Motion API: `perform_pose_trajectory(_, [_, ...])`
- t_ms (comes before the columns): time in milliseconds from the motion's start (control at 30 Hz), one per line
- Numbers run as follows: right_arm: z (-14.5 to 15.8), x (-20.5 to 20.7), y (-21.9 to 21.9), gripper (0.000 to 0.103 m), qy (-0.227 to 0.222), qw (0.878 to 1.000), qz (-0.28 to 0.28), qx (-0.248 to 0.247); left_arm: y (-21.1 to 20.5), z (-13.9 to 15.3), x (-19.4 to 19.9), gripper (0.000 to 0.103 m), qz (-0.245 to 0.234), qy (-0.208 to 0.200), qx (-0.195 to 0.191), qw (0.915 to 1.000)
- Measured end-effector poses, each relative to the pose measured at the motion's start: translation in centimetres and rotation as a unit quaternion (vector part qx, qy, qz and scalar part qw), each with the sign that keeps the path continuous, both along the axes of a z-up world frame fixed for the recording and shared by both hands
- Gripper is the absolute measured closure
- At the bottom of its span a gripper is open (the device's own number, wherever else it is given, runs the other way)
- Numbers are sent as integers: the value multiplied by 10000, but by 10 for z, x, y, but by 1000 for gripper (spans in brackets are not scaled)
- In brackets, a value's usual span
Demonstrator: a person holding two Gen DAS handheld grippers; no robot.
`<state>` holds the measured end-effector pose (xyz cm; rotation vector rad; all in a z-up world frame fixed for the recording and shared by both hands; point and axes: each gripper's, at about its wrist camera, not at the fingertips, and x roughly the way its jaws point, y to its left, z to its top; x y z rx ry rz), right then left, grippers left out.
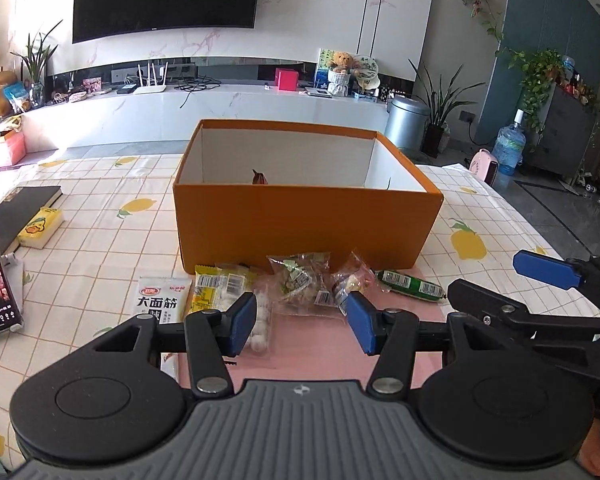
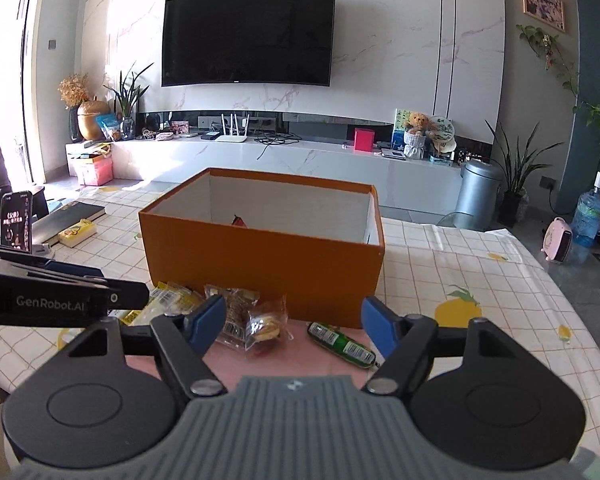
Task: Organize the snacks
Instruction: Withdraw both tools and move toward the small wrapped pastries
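Hovering with fingers apart, left gripper (image 1: 302,322) and right gripper (image 2: 294,326) face snack packets (image 1: 300,280) at lower centre; next, grasp one for the orange box (image 1: 304,224).

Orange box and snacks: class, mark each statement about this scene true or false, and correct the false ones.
1. The orange box has its lid on. False: it is open on top.
2. The green sausage lies on the table in front of the box. True.
3. The left gripper is shut on a snack. False: it is open and holds nothing.
4. The right gripper is open. True.
5. The white snack packet is inside the box. False: it lies outside, before it.
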<state>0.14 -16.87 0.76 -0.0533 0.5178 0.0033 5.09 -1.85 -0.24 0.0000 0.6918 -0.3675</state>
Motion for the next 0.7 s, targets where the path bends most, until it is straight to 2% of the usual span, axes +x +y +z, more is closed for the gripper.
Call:
perform_pose_trajectory(133, [-18,10,1,39,186,9998,12,-113,-6,-16,2,42,-44,150,-11,9999])
perform_pose_trajectory(233, [-29,22,-4,41,367,9992,-19,-162,-12,-22,9,42,-80,254,25,9996])
perform_pose_trajectory(433, [-41,53,-21,43,753,9954,144,-576,-30,-25,28,42,-353,367,-63,9987])
perform_pose_trajectory(700, [-51,101,-54,44,1339,9877,547,-597,-72,-33,59,45,-986,473,529,9926])
